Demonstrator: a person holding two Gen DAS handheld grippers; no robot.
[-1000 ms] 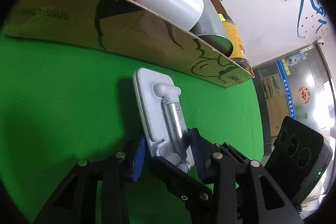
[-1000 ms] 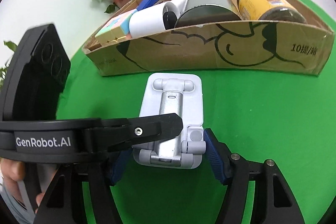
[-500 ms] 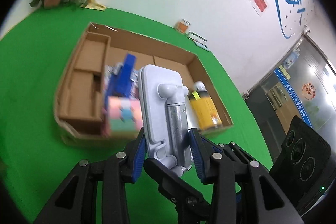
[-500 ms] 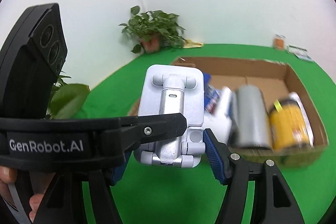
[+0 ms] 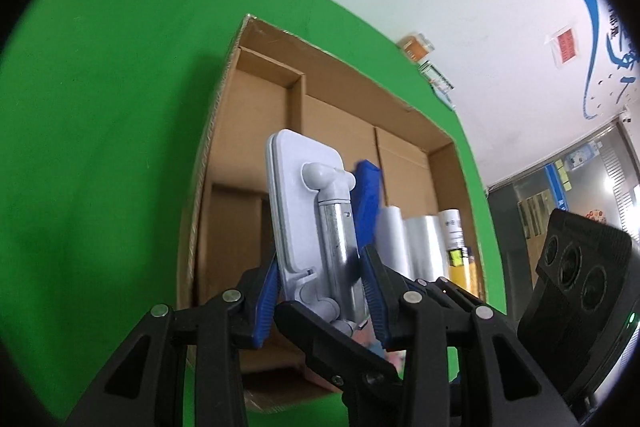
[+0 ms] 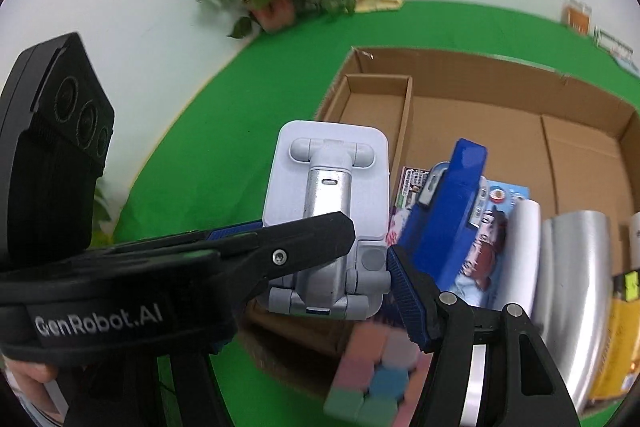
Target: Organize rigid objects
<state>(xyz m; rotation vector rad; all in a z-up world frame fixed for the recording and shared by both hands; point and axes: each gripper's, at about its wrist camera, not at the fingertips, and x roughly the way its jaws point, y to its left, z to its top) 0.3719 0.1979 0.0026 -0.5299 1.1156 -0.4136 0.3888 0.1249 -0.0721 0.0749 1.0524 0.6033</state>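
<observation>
Both grippers pinch one white stand (image 6: 326, 187) at frame centre, over the box's (image 6: 472, 67) near-left part: left gripper (image 5: 320, 291) across its lower end, right gripper (image 6: 320, 263) on its sides. The box holds a blue stapler (image 6: 448, 203), a booklet, white and silver cylinders, a yellow can and, blurred, probably a pastel cube (image 6: 372, 375); its upper compartments look bare.
</observation>
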